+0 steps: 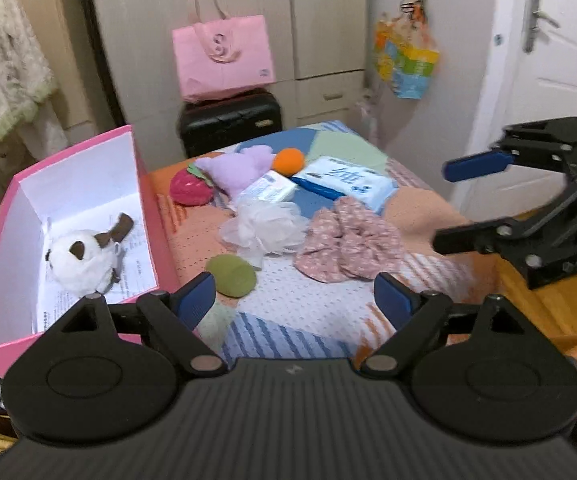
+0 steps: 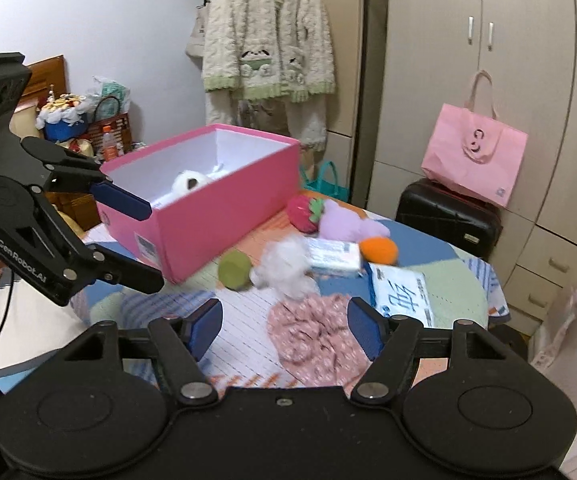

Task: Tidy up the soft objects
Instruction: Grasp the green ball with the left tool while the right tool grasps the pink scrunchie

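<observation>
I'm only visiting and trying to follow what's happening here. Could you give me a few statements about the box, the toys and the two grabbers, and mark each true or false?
1. A white plush toy lies inside the pink box. True.
2. The strawberry toy is in the box too. False: it lies on the table beside the purple plush.
3. The left gripper is holding the green round cushion. False: its jaws are open and empty.
4. The right gripper is open, above the pink floral cloth. True.
5. The orange ball sits on the black suitcase. False: it is on the table; a pink bag tops the suitcase.
</observation>
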`<state>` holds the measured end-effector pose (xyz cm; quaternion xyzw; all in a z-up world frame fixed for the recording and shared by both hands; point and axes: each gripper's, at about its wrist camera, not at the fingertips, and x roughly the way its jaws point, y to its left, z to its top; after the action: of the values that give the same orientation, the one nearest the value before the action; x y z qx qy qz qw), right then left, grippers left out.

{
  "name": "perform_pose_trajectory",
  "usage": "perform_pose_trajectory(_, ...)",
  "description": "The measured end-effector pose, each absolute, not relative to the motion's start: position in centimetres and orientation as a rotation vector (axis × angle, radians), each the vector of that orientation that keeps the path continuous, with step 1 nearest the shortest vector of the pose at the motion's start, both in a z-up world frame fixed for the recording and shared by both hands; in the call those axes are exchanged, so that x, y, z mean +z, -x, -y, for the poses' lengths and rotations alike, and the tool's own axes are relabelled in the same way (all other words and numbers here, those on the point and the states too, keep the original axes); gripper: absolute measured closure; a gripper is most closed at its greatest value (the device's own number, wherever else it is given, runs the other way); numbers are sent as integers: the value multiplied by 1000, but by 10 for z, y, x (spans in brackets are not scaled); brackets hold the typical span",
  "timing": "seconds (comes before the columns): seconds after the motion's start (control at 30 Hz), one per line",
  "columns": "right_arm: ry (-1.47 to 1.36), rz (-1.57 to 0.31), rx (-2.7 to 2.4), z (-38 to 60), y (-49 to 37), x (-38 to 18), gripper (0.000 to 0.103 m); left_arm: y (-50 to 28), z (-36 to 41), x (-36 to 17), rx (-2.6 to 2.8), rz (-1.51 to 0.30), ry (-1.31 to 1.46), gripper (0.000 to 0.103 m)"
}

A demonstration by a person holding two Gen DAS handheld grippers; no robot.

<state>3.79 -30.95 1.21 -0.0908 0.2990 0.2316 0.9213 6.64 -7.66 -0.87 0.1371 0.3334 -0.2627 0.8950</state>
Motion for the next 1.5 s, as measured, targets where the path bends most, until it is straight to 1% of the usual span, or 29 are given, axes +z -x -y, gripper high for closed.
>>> perform_pose_trajectory(0.23,132,-565,471,325,-48,-25,28,-77,93,-43,-469,-684,-256,20)
perform_pose_trajectory(0.43,175,-548,409,332,-67,-53,28,-82,109,-72,-348,-593,-330,20)
perform_pose_trajectory(0.57,194,-563,426,336,-72,-64,28,-86,121,-84,-289,-542,-391,22)
perform_pose_trajectory(0.73,182,-556,464,336,-74,-71,28,-97,130,-94,-241,-523,-407,26)
perform_pose_trajectory(0.77,191,-553,466,335,-74,-73,28,-99,131,-96,-232,-522,-412,28)
perform_pose_trajectory(0.9,241,-563,469,328,-78,-81,28,-111,133,-104,-178,-549,-419,39)
perform_pose_trajectory(0.97,266,-571,466,325,-81,-86,27,-116,131,-106,-176,-584,-376,39)
perform_pose_trajectory(1.07,284,-581,468,322,-86,-91,25,-116,133,-107,-147,-552,-387,40)
perform_pose_trajectory(1.2,279,-586,485,320,-93,-94,23,-121,135,-111,-116,-548,-388,44)
perform_pose_trajectory(1.3,273,-583,498,319,-95,-96,22,-123,138,-115,-91,-538,-416,44)
perform_pose_trajectory(1.4,278,-579,514,317,-96,-97,20,-124,139,-116,-64,-533,-431,51)
perform_pose_trajectory(1.47,285,-573,516,315,-97,-97,18,-126,138,-116,-46,-534,-436,58)
perform_pose_trajectory(1.5,286,-570,520,314,-98,-97,17,-127,138,-116,-35,-535,-437,63)
